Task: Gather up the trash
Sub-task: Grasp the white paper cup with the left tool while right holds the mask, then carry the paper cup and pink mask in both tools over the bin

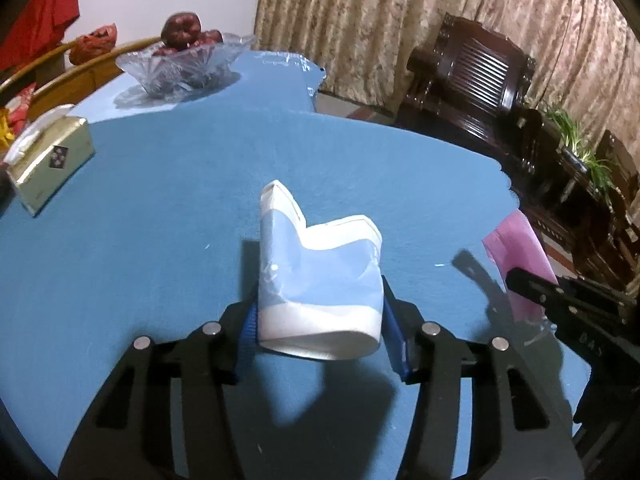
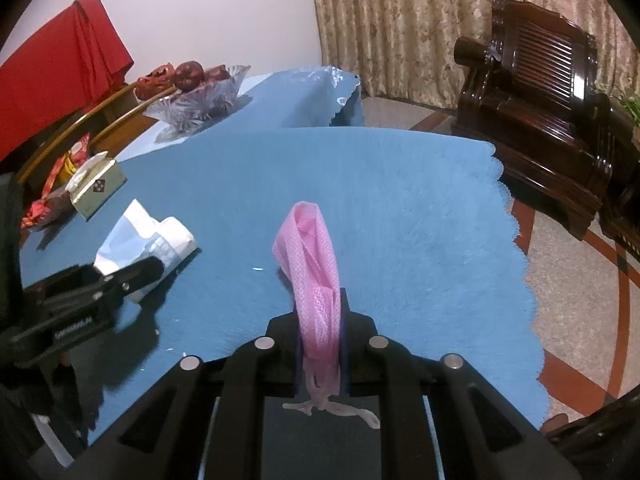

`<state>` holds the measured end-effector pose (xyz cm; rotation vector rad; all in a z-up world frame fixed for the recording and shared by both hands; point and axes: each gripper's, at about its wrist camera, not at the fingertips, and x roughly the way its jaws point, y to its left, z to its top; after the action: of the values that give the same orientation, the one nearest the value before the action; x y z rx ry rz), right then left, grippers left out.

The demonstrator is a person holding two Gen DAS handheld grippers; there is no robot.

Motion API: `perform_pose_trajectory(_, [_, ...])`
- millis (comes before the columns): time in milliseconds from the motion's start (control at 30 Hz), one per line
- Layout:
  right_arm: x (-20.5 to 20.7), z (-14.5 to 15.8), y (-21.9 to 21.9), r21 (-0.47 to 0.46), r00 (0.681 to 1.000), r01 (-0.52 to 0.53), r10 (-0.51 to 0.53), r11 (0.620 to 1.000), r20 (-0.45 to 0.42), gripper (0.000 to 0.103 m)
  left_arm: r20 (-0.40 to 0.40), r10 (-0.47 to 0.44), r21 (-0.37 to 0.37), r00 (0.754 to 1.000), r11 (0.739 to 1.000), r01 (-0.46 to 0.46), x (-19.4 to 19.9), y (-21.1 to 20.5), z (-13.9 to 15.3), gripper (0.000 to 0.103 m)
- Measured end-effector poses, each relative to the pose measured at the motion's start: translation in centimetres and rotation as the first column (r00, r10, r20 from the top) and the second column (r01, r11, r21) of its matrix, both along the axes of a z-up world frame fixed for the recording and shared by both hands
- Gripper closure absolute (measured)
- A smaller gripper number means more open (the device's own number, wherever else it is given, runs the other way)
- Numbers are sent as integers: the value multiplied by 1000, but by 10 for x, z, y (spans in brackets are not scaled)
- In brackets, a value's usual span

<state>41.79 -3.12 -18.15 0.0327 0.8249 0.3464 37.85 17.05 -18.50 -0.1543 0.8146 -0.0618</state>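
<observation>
Here, two grippers work over one blue tablecloth (image 1: 160,208). The left gripper (image 1: 318,336) has its blue pads (image 1: 394,332) pressed against the sides of one crumpled white paper cup (image 1: 320,280), held above the cloth. The right gripper (image 2: 320,344) pinches one pink mesh bag (image 2: 314,264) tightly between nearly closed fingers. One tissue box (image 1: 48,160) and one glass fruit bowl (image 1: 180,68) sit behind. The bag's lower end is cut off behind the fingers.
</observation>
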Motion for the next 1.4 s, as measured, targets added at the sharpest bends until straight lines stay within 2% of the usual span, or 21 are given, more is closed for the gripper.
perform_pose_trajectory(333, [-24, 25, -8, 36, 1000, 2, -2, 999, 13, 89, 39, 38, 50, 999, 998, -40, -40, -22, 28, 52])
perform_pose_trajectory(667, [-70, 60, -23, 61, 998, -1, -3, 998, 58, 89, 62, 56, 12, 996, 998, -57, -86, -36, 55, 52])
perform_pose_trajectory(1100, [-150, 97, -61, 73, 994, 31, -38, 997, 98, 89, 101, 16, -9, 995, 1000, -15, -147, -74, 89, 52])
perform_pose_trajectory(1400, [-199, 110, -98, 77, 989, 84, -93, 993, 117, 89, 119, -43, -10, 992, 999, 45, -185, -111, 102, 52])
